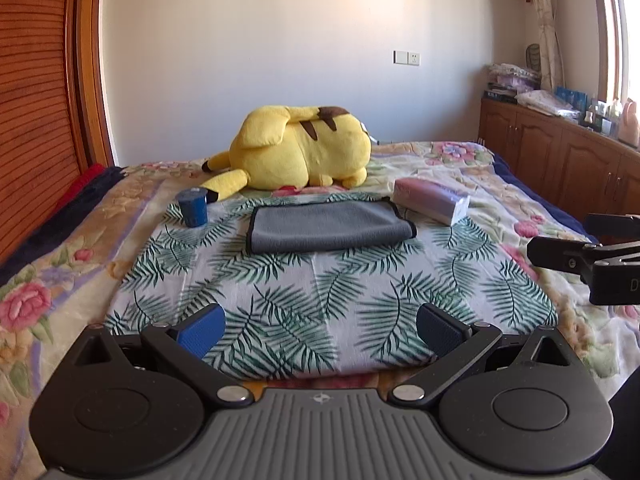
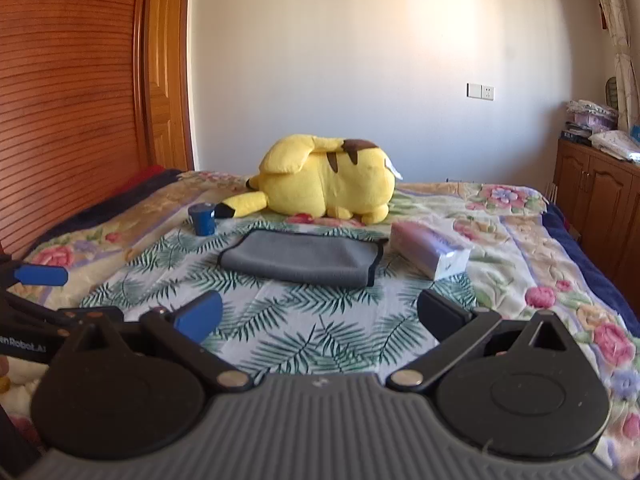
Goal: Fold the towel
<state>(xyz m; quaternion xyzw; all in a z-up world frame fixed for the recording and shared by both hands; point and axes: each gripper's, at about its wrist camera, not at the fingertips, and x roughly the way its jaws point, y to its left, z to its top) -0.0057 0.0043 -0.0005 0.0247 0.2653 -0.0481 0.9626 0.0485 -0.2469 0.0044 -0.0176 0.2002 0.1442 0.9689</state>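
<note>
Both your grippers are clear of the work, jaws spread wide, nothing between them. Left gripper (image 1: 320, 330) sits low over the near edge of the leaf-print cloth (image 1: 320, 300); right gripper (image 2: 320, 318) is alongside it, at about the same depth.

The grey towel (image 1: 326, 228) lies well ahead of both, on the far half of the leaf-print cloth, and neither gripper is touching it. It reads as a wide flat rectangle with dark piping. Near edge looks thick and rounded, so it may already be doubled once, but at this angle I can't say for sure.

Step in hand, as I judge it: approach, before any grasp.

Neighbours to mind:
- blue cup (image 1: 193, 207) near the towel's left far corner
- tissue pack (image 1: 432, 201) just beside the right far corner
- yellow plush (image 1: 304, 148) behind the towel

Next move calls for:
- carry both grippers forward to the towel
- take one corner each on the same long edge, left gripper left, right gripper right
- pinch only the towel layers, not the leaf-print cloth under them
- lift together and level, so the fold line stays straight

Right side is tight: the tissue pack leaves you little room there.
</note>
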